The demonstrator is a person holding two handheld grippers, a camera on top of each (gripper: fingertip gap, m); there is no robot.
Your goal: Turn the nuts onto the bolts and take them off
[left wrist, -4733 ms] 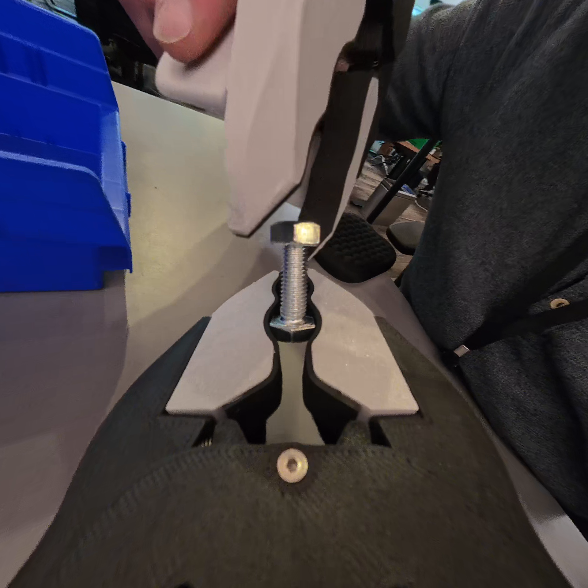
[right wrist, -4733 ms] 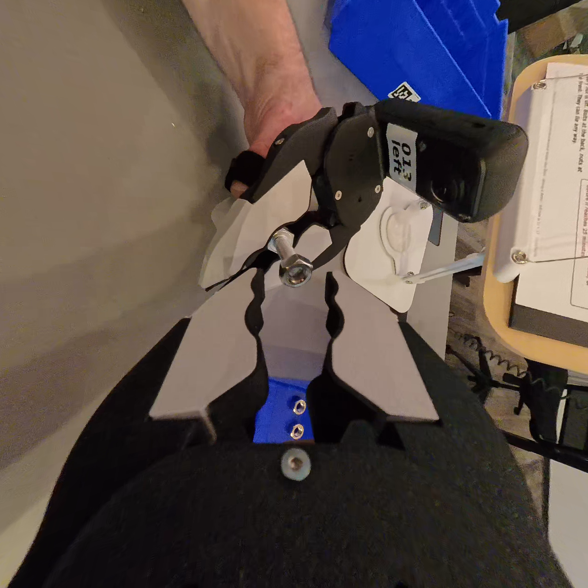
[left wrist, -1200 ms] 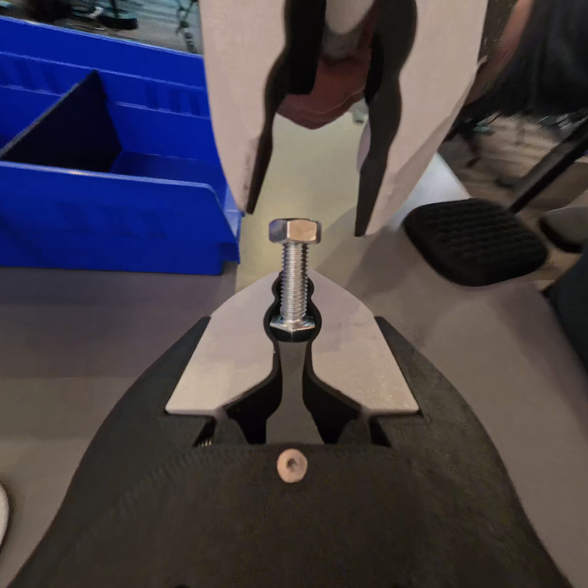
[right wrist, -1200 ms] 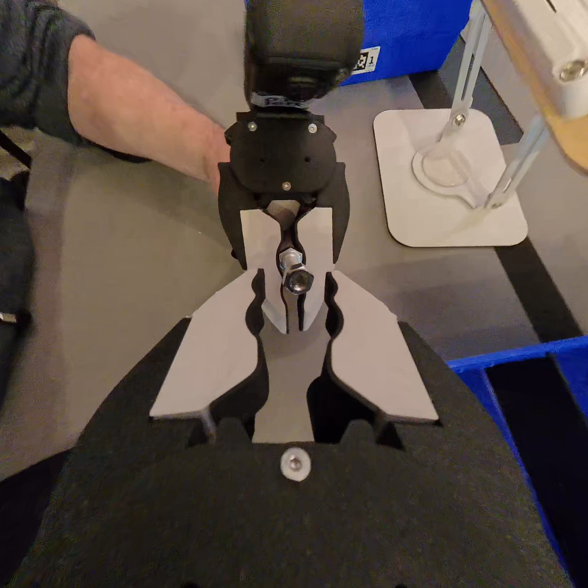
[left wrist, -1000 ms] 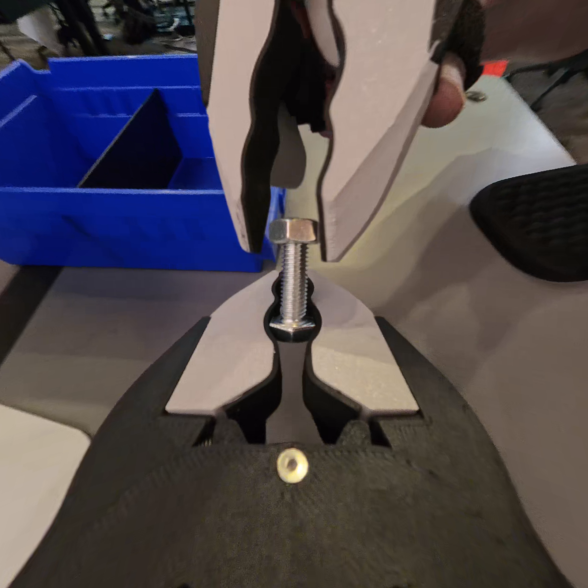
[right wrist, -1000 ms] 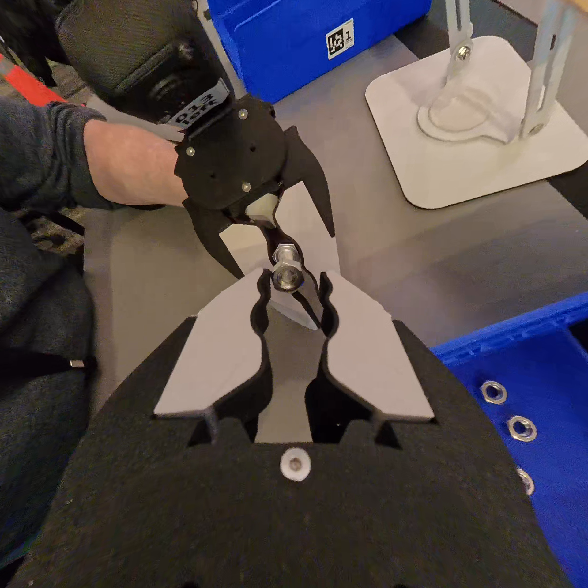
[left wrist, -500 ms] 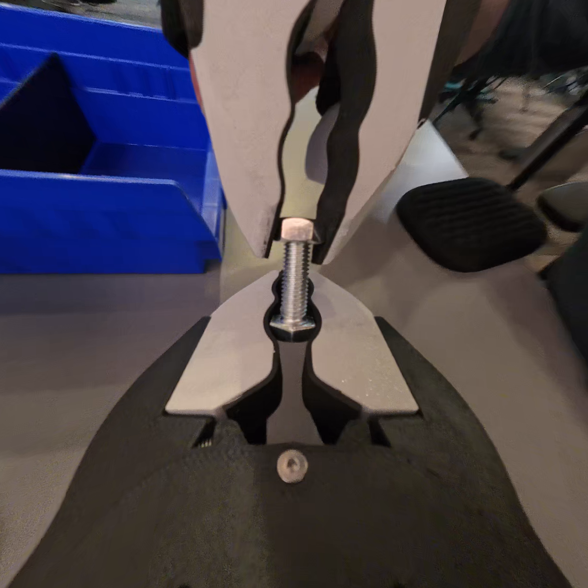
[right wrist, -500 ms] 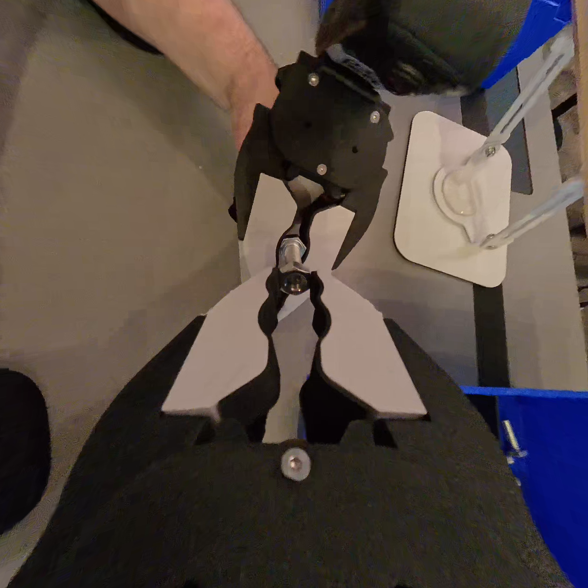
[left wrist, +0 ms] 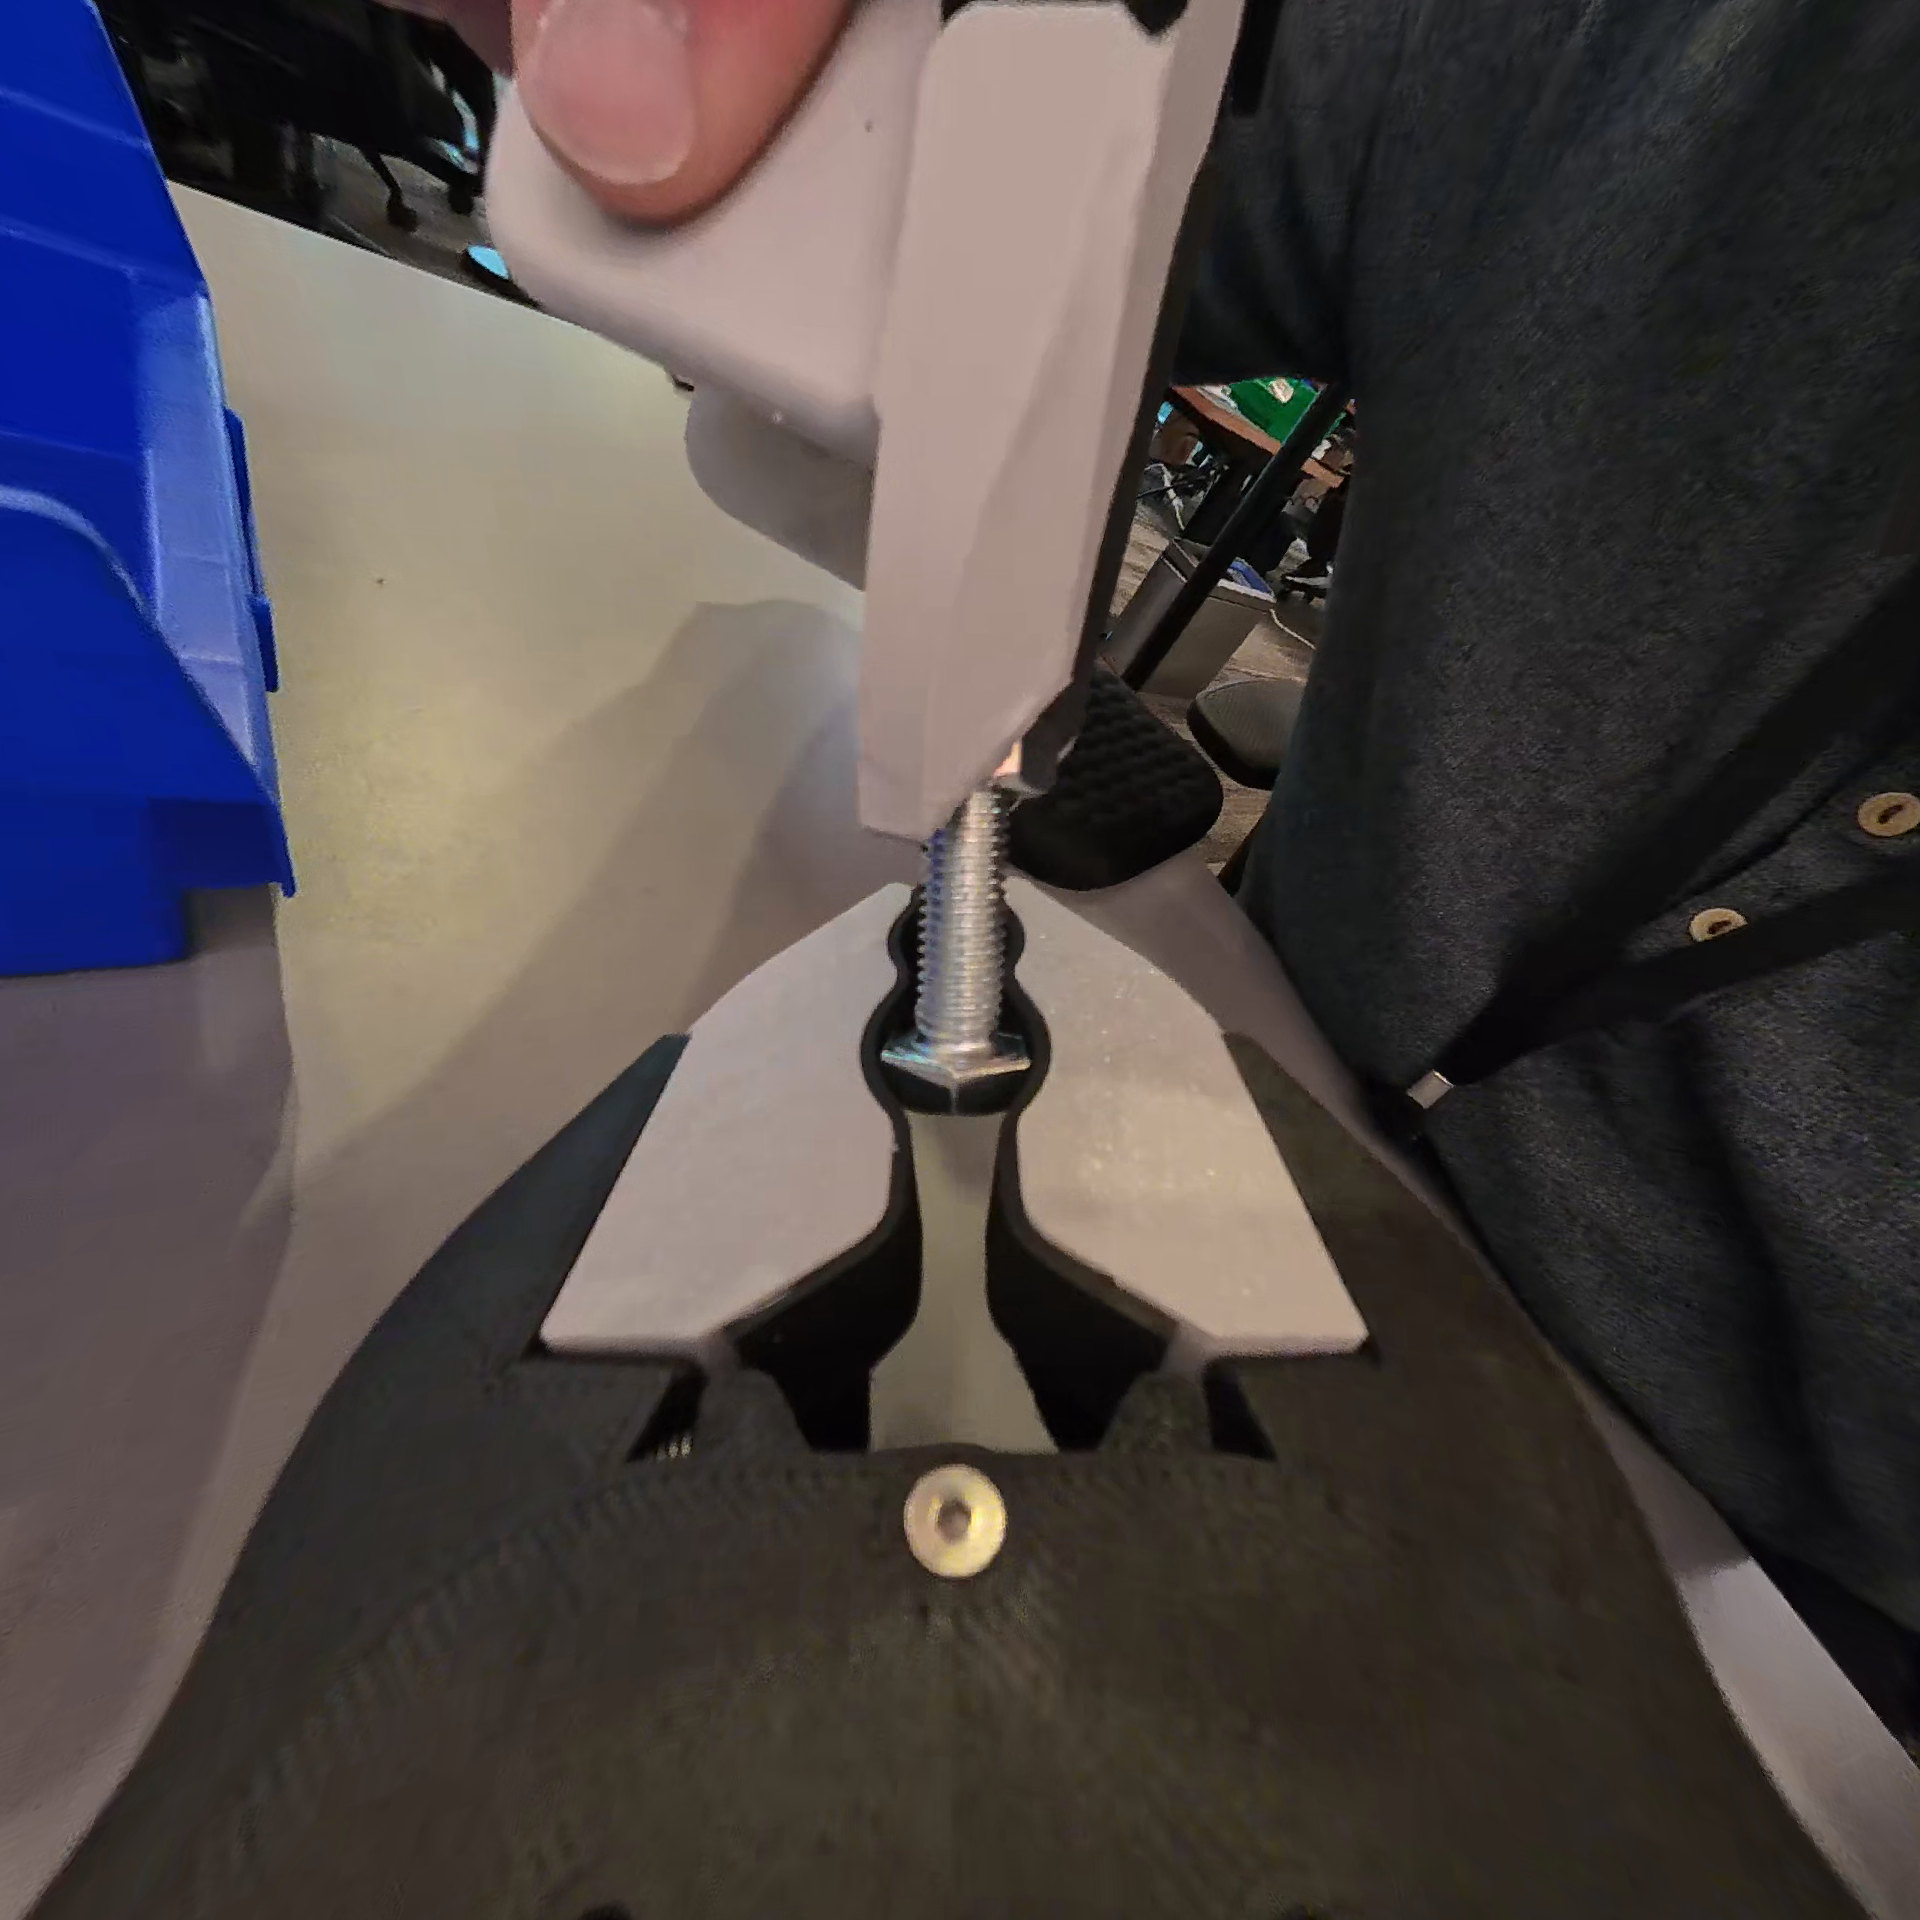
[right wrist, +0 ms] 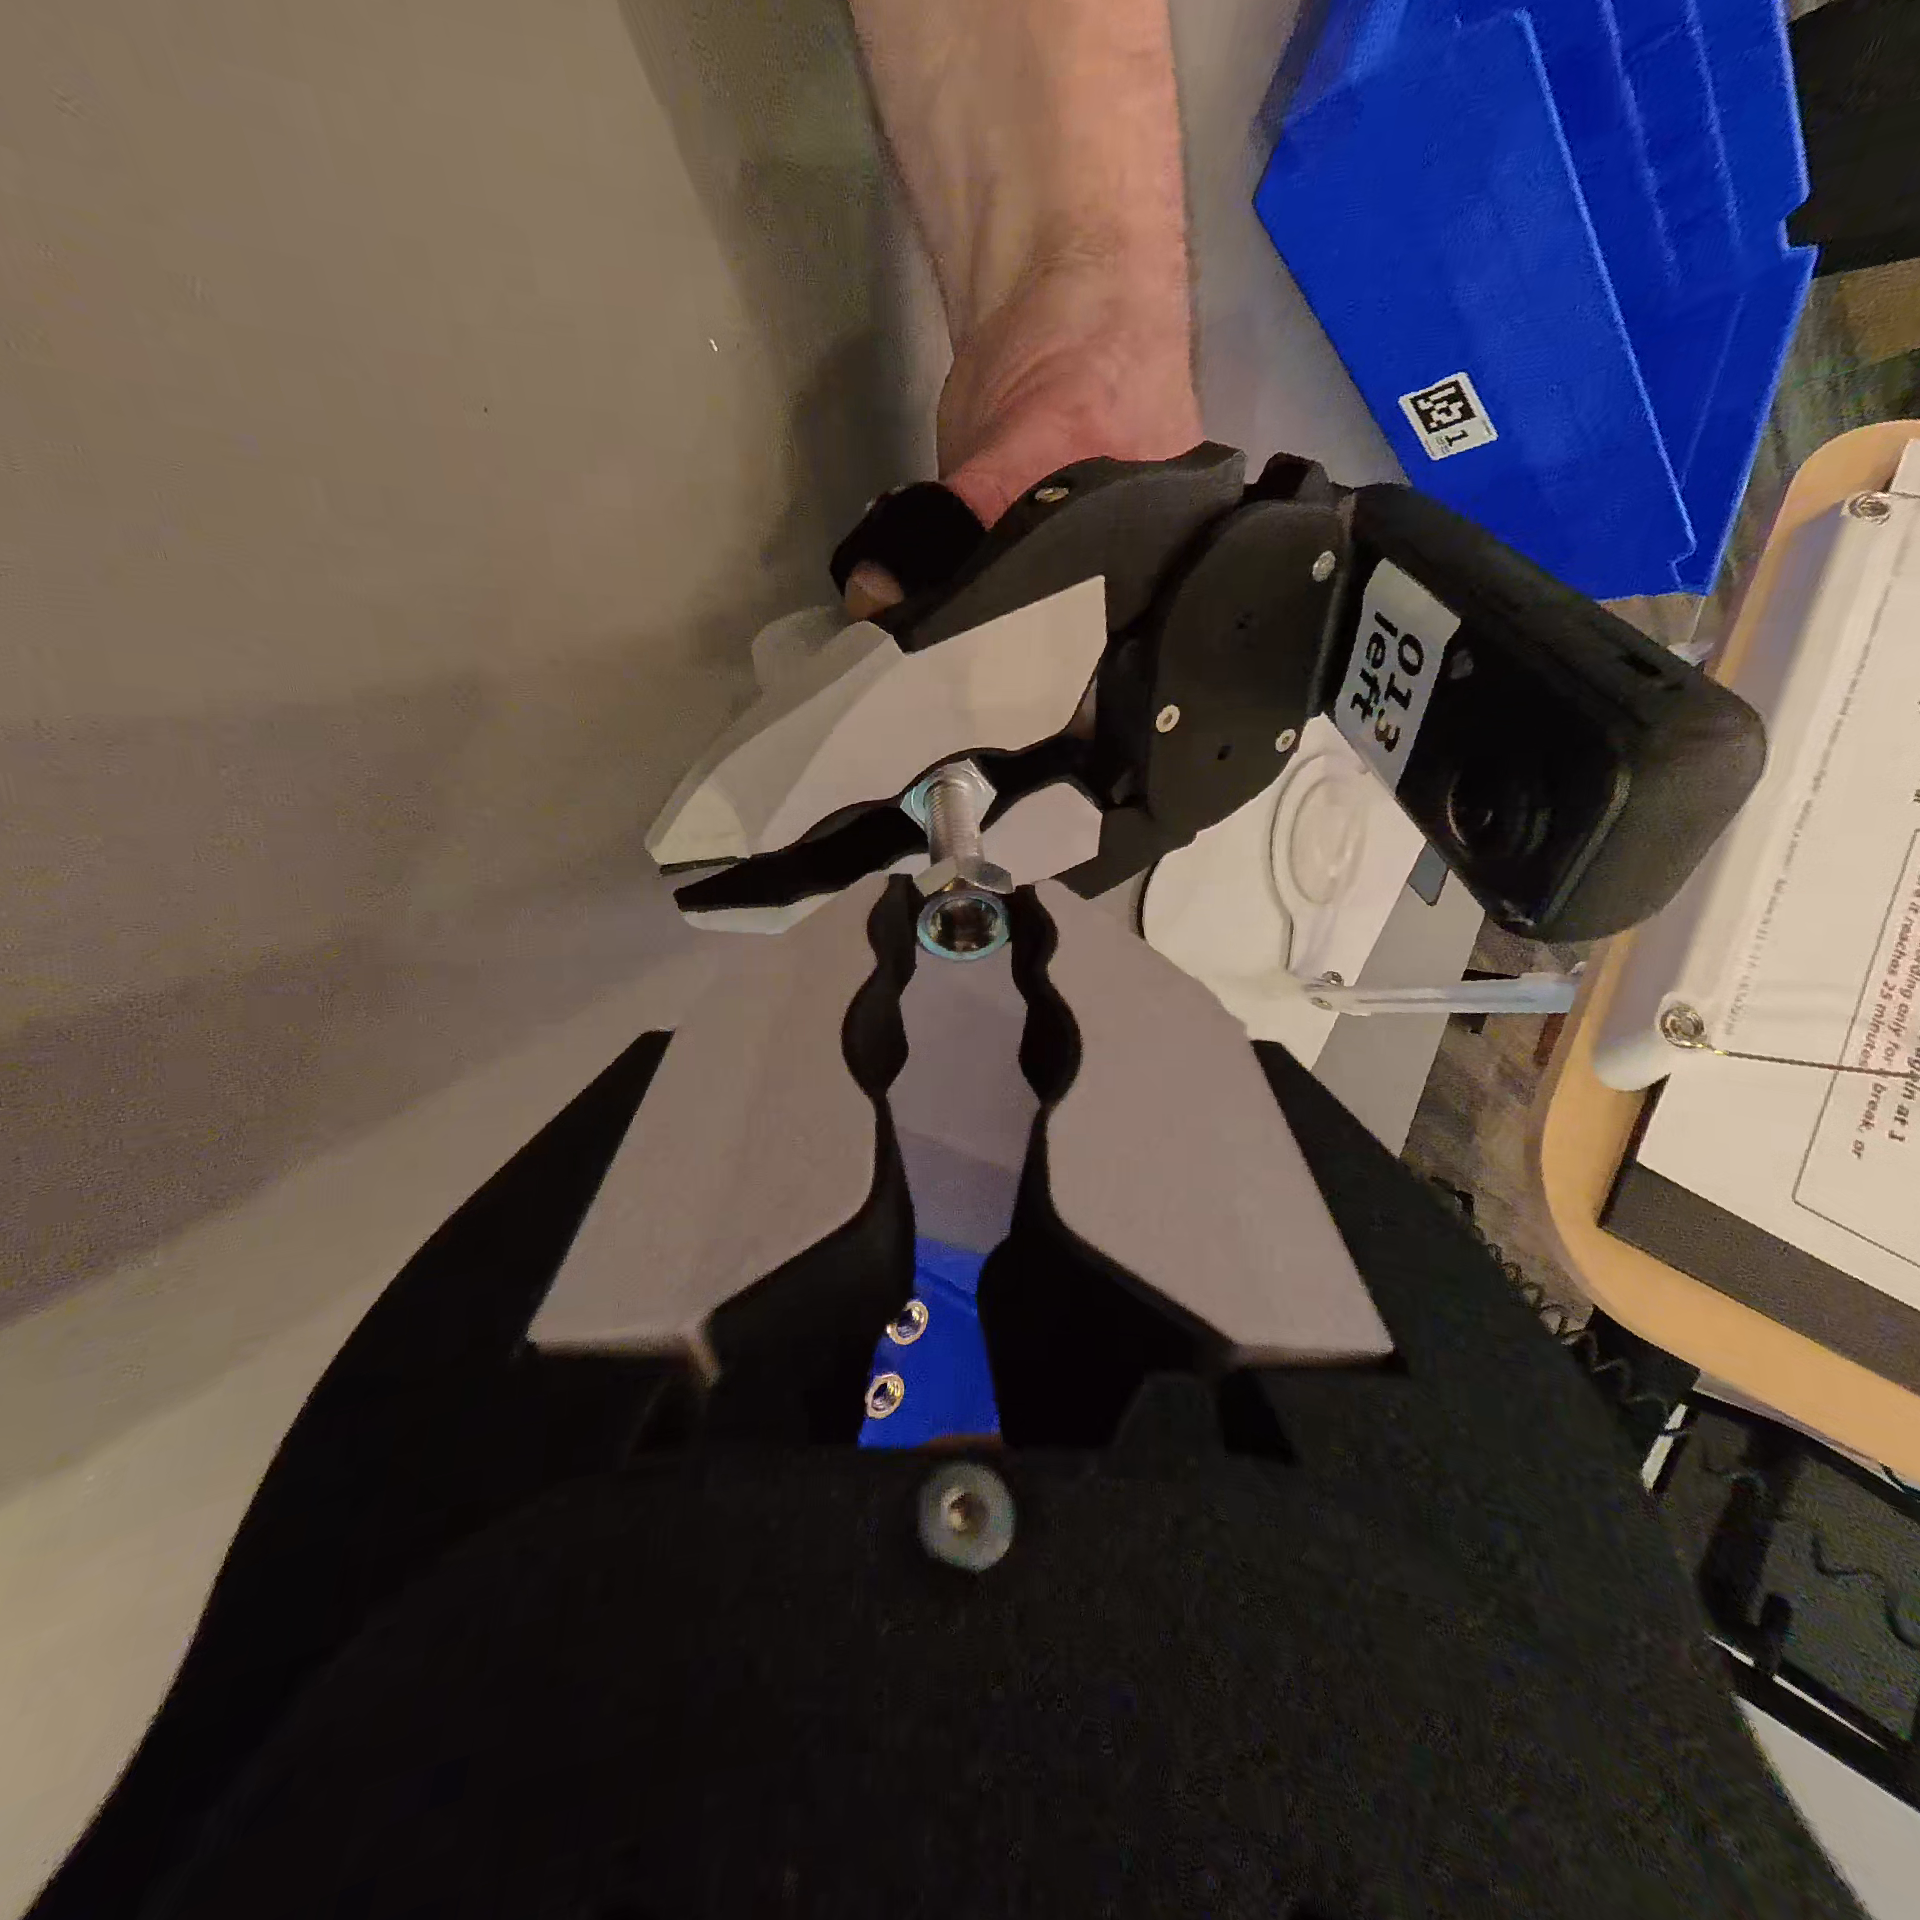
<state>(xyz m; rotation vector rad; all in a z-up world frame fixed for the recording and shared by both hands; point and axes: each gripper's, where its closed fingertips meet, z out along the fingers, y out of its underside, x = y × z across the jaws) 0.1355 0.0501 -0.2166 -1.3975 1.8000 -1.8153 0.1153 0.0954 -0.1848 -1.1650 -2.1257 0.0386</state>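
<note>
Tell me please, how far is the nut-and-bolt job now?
Done: left gripper clamps the silver threaded steel bolt by its head. In hand: right gripper grips the silver hex nut at the bolt's tip. Left: thread mostly bare; turning on or off, I cannot tell.

My left claw (left wrist: 961, 935) grips the bolt (left wrist: 964, 940) between its tips, the bolt's head (left wrist: 954, 1075) on the near side and its shaft pointing away. My right claw (right wrist: 961, 914) meets it from the far end, its tips around the nut (right wrist: 961, 923) on the shaft's end. A bin (left wrist: 114, 582) sits on the table (left wrist: 499, 665) to the left of my left claw. In the right wrist view, another bin (right wrist: 1538, 270) lies far right, with a stand base (right wrist: 1278, 935) behind the left claw.
</note>
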